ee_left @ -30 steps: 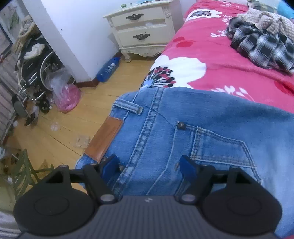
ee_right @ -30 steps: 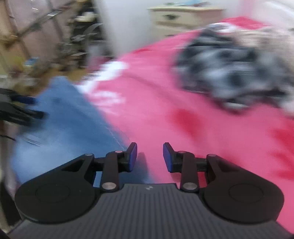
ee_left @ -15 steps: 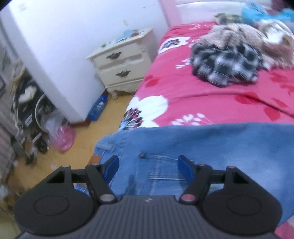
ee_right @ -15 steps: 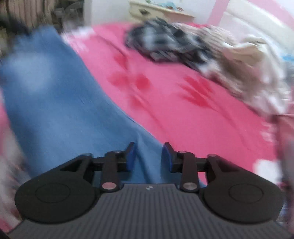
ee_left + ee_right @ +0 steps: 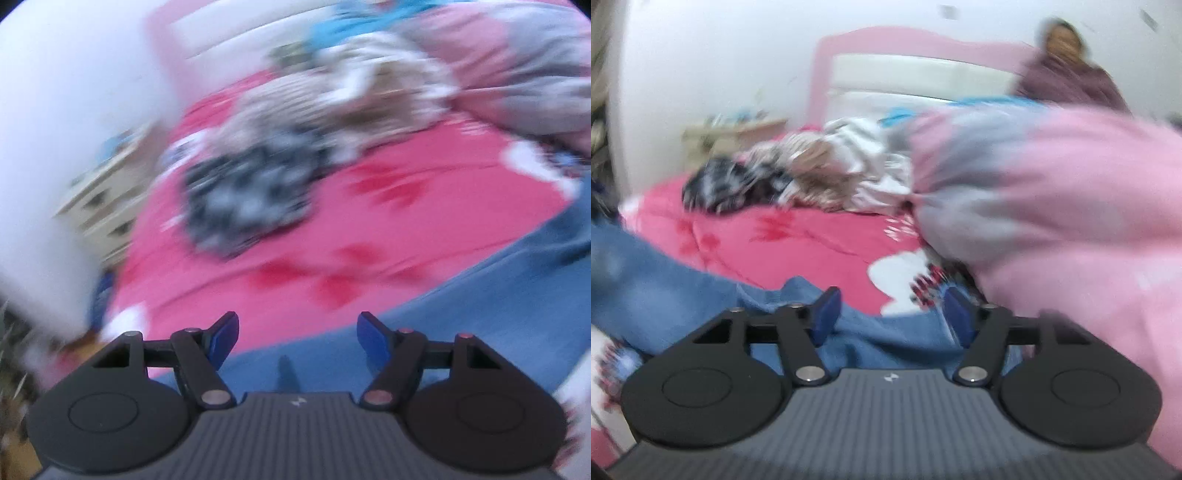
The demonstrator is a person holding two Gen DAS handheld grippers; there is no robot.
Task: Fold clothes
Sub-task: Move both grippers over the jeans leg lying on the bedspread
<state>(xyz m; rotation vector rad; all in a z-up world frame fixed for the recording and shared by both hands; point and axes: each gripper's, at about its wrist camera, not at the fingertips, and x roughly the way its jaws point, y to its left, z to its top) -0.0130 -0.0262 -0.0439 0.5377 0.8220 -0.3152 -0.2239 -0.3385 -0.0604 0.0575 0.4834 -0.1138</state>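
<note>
Your left hand-held gripper (image 5: 297, 338) hangs released over the jeans (image 5: 461, 317) spread on the bed (image 5: 258, 258); your right hand-held gripper (image 5: 890, 314) gapes empty above the bunched denim, probably lining up a fold grab.

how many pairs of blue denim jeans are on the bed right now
1. The blue denim jeans lie spread across the near edge of the pink floral bedspread, under both open grippers. The blurred pile of clothes farther back may hide more.
</note>
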